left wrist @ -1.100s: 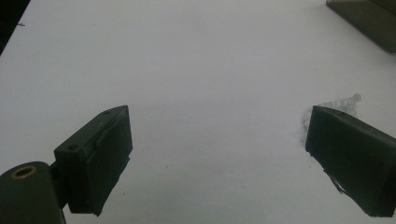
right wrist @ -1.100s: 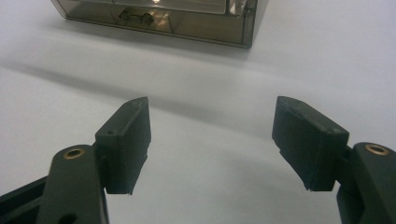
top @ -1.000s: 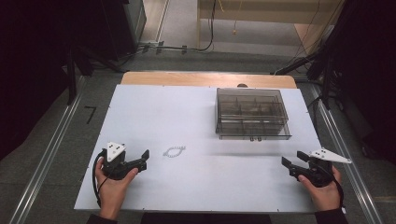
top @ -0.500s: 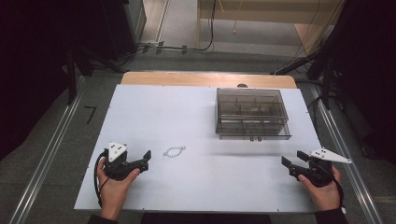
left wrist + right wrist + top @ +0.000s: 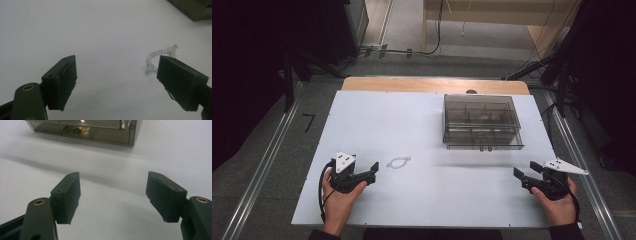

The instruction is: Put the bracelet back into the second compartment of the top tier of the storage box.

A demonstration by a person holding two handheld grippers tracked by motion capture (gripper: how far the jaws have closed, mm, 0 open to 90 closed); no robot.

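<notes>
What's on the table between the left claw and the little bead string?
Nothing. The high view shows bare white table between the left gripper and the bead string.

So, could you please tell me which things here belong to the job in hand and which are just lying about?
Part of the job:
- bead bracelet, nearest the open left gripper
- compartment box
- right gripper, open, off to the side

Just lying about:
- cables on the floor beyond the table

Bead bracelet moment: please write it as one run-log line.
left gripper: open, near bead bracelet | right gripper: open | compartment box: untouched
</notes>
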